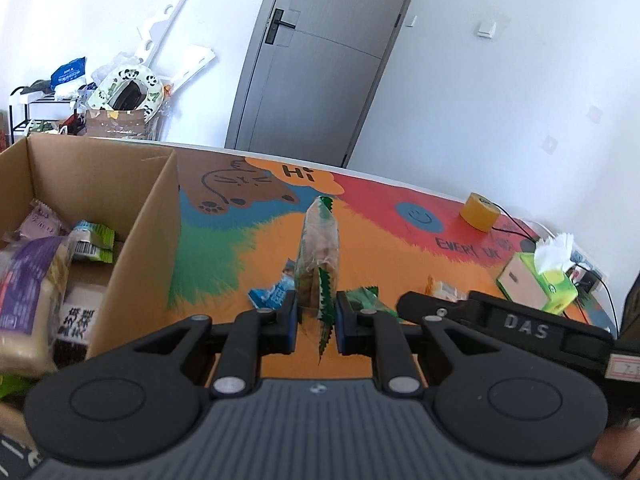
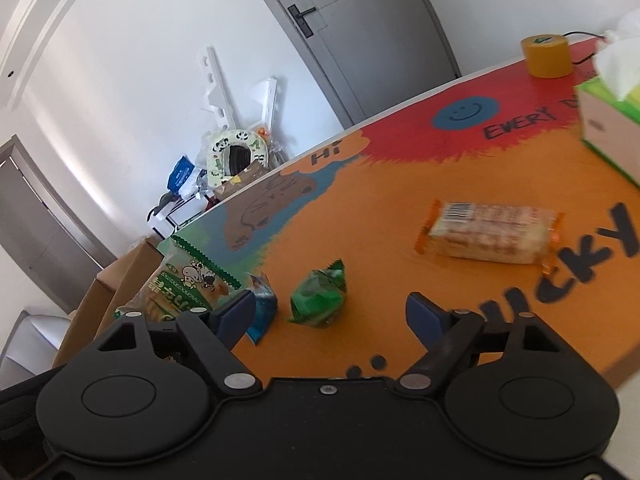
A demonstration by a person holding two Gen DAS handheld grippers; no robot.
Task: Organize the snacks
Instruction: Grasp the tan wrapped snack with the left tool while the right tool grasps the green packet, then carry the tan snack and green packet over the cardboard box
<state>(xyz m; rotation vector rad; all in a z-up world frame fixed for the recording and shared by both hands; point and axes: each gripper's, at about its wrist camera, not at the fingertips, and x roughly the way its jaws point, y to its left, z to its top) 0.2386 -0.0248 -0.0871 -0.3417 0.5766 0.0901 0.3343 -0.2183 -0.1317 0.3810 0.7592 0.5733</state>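
The left hand-held gripper (image 1: 316, 316) is closed tight on a tall clear snack bag (image 1: 318, 256) with green saw-toothed seams; the bag is pinched edge-on at its lower part between the blue pads (image 1: 292, 316) and is held upright above the table (image 1: 400, 216), just right of the open cardboard box (image 1: 136, 216). Small brown pieces are seen through the wrapper, and from the right wrist view its green front is printed with cartoon cows and lettering that cannot be read. The right hand-held gripper (image 2: 332, 314) is held well open with nothing between its fingers (image 2: 424, 316); it hangs over the table just short of a small crumpled green packet (image 2: 318, 300), which lies beside a blue-and-white packet (image 2: 262, 304). Further off on the table lies a long clear pack (image 2: 490, 234) of pale crackers with orange ends, blurred, with a barcode at one end. Several packets are already in the box, among them a purple-labelled bag (image 1: 28, 288) and a green-edged pack (image 1: 94, 240) showing a barcode; their writing is too small to be read. The table cover is printed with "Hi" (image 1: 298, 171), a smiley (image 1: 418, 216), "EVERY" and large black letters ending in "UCKY" (image 2: 584, 264). "DAS" (image 1: 526, 327) is read on the right gripper's body in the left view. A yellow tape roll (image 1: 480, 212) and a green tissue box (image 1: 536, 280) stand near the far right edge.
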